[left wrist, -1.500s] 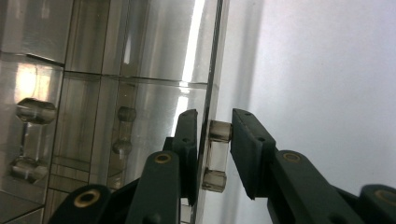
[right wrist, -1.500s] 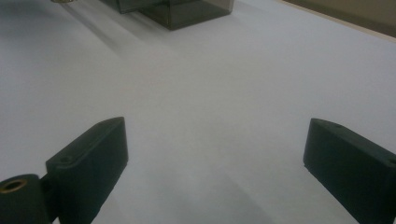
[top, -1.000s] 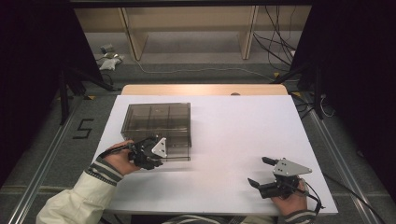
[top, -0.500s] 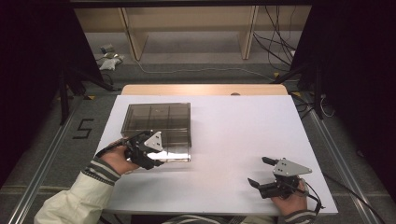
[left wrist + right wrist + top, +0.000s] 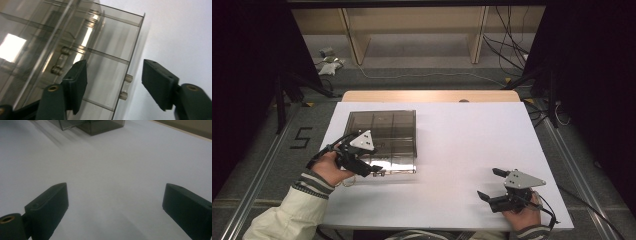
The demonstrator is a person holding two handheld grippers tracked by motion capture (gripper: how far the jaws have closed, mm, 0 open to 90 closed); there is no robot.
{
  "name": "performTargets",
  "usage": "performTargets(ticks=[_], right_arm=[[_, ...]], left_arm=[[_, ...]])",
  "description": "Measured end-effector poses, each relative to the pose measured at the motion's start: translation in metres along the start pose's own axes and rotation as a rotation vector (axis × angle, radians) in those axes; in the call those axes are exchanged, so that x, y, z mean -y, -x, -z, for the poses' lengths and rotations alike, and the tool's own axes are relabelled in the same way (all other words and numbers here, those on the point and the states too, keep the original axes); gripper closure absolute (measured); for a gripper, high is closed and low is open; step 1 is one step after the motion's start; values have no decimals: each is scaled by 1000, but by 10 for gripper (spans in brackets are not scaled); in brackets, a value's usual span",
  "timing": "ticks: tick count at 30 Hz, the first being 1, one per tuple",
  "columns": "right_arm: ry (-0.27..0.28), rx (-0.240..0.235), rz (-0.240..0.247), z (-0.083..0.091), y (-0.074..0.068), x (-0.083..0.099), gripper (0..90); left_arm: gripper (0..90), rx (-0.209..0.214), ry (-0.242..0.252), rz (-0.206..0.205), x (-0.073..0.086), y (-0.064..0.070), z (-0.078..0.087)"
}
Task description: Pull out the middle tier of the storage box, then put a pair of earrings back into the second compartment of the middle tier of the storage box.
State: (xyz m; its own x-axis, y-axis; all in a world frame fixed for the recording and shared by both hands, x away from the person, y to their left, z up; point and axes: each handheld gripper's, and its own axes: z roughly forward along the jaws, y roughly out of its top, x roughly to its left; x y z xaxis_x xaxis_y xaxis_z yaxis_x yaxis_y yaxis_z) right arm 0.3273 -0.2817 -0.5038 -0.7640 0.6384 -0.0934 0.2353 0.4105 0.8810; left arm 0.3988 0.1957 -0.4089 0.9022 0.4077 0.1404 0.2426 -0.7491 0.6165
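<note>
Left gripper [image 5: 374, 170] (jaws apart) at box [image 5: 384, 131]

The hand-held gripper [image 5: 115, 212] gapes over the white table [image 5: 112, 170].

Cream sleeves [image 5: 287, 215], striped cuffs; black tongs [image 5: 373, 169], grey triangular plates, black cables
</note>
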Motion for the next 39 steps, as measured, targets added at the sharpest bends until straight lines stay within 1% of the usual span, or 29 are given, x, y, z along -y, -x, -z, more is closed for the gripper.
performTargets(ticks=[2, 3, 4, 5, 7, 9, 11, 19, 21, 25, 26, 28, 33, 39], right_arm=[[-3, -1, 0, 0, 0, 0, 76], [-2, -1, 0, 0, 0, 0, 76], [-2, -1, 0, 0, 0, 0, 76], [-3, -1, -1, 0, 0, 0, 76], [-3, -1, 0, 0, 0, 0, 76], [-3, -2, 0, 0, 0, 0, 76], [-3, -2, 1, 0, 0, 0, 76], [-4, -1, 1, 0, 0, 0, 76], [-4, 0, 1, 0, 0, 0, 76], [-4, 0, 1, 0, 0, 0, 76], [-4, 0, 2, 0, 0, 0, 76], [-4, 0, 2, 0, 0, 0, 76], [-4, 0, 2, 0, 0, 0, 76], [-5, 0, 2, -1, 0, 0, 76]], left_arm=[[321, -9, 15, 23, 2, -2, 3], [307, -17, 28, 46, 5, -5, 6], [300, -17, 28, 46, 5, -5, 6], [300, -23, 40, 63, 6, -5, 7], [292, -25, 50, 76, 9, -8, 11], [288, -32, 63, 97, 12, -9, 13], [288, -42, 66, 99, 14, -10, 14], [279, -58, 73, 95, 15, -9, 18], [273, -63, 82, 101, 16, -9, 20], [269, -74, 99, 121, 19, -10, 26], [266, -78, 110, 133, 22, -10, 29], [265, -80, 112, 133, 23, -11, 31], [264, -99, 124, 146, 30, -10, 39], [264, -129, 137, 178, 41, -10, 49]])
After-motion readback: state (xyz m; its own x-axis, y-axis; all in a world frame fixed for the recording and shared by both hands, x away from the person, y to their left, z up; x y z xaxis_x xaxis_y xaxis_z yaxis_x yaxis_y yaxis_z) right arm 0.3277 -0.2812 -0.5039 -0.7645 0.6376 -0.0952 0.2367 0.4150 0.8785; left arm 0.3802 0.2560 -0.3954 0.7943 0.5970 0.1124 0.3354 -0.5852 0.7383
